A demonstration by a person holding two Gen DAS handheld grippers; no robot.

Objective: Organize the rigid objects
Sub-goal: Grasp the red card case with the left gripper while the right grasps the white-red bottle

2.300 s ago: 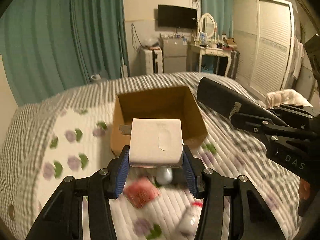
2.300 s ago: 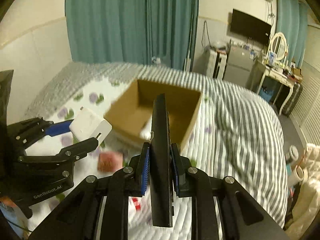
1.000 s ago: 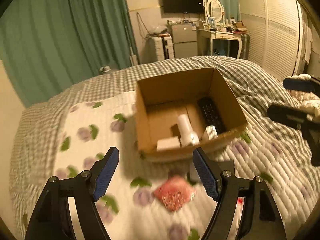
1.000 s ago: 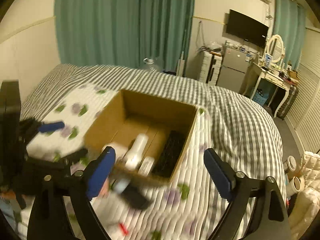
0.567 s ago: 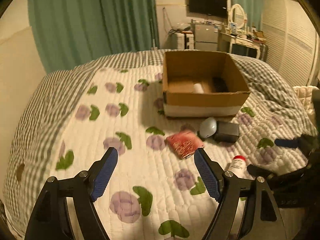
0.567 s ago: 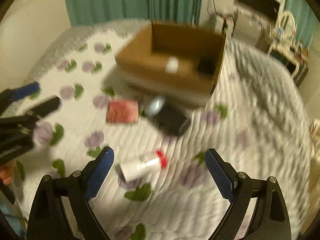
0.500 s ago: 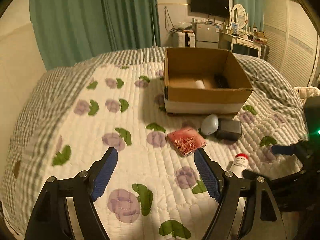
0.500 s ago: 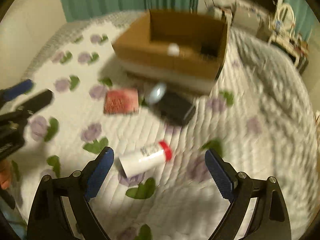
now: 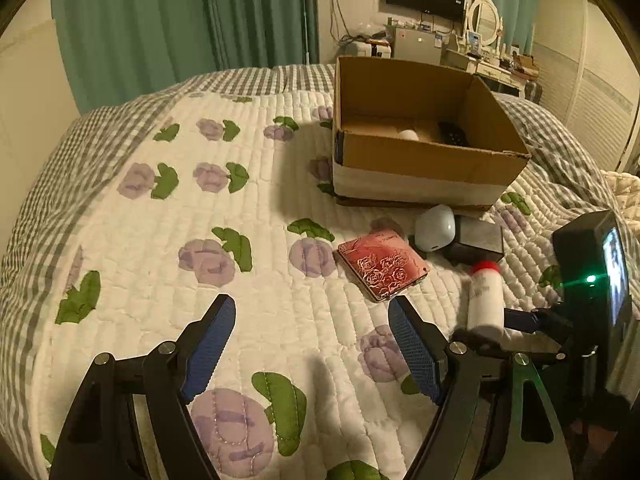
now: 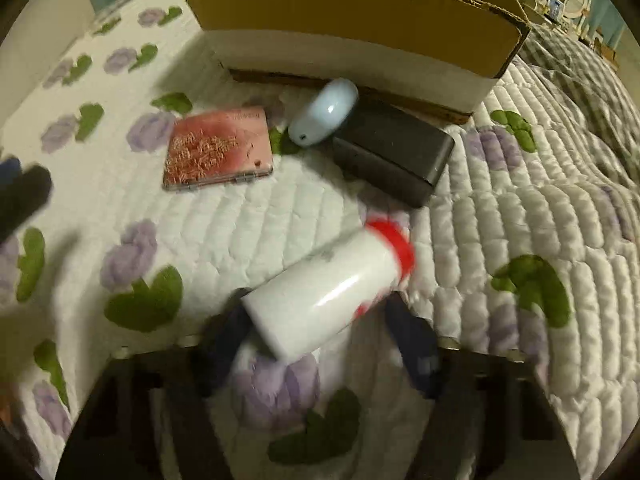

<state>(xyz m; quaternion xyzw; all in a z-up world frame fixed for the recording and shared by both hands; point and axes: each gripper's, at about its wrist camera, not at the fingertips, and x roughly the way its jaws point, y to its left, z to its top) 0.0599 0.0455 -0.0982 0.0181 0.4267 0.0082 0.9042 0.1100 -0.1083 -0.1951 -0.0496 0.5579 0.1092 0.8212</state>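
Right gripper now straddling bottle; left gripper empty

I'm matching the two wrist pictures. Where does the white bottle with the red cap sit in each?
Left wrist: the white bottle lies at lower right, beside the right gripper.
Right wrist: the bottle lies at lower centre, between the open fingers.
Shared landmark: the red patterned case left of the bottle.
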